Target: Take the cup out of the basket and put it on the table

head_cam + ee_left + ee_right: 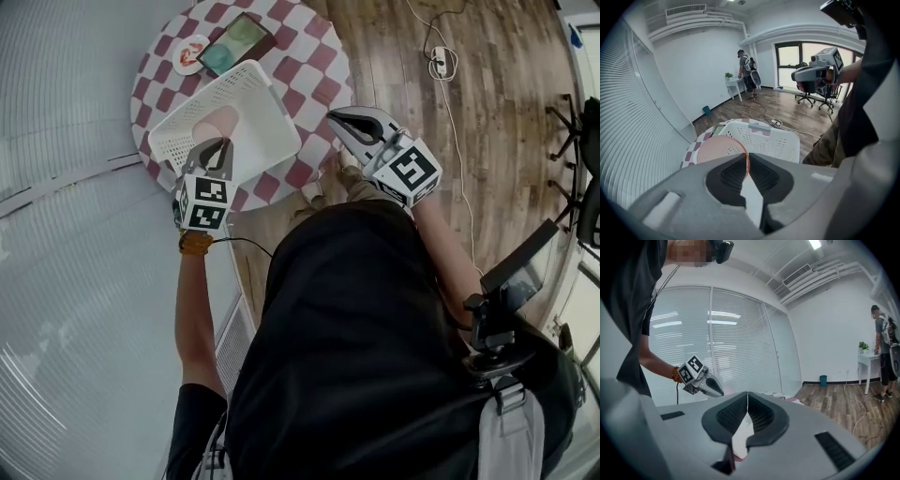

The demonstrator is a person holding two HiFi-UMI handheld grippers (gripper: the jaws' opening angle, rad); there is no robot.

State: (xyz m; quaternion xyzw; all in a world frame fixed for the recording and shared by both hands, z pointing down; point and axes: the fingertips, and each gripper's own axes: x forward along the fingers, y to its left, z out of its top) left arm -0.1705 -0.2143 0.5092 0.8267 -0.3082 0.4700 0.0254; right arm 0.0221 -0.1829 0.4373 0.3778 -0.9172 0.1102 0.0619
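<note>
Currently, one entry per item.

Cup (217, 124): pink, thin-walled. It is pinched by its rim and hangs tilted over the inside of the basket, toward the basket's 7 o'clock side. Whether its base has cleared the wall cannot be told.

Left gripper (221, 142): jaws closed on the cup's rim. In the left gripper view (746, 157) the pads meet on that pink edge (719, 150), so only a narrow strip of cup is held.

Right gripper (334, 116): jaws pressed together on nothing, as the right gripper view (747, 393) shows. It sits at the basket's 3 o'clock, apart from it.

Basket (211, 94): white, perforated, likely light. It stands in the middle of the table (309, 56).

Plate (192, 53) and tray (239, 42): at the table's 12 o'clock.

Hazards, as judged:
- A one-sided hold on the rim could let the cup swing or slip out if it is moved sharply.
- The cup's base could catch the basket wall on the way across. That would drag or tip the basket, since nothing steadies it.
- Bare cloth lies mostly from 3 to 5 o'clock, close to the table's edge. A cup set down tilted there could roll off.
</note>
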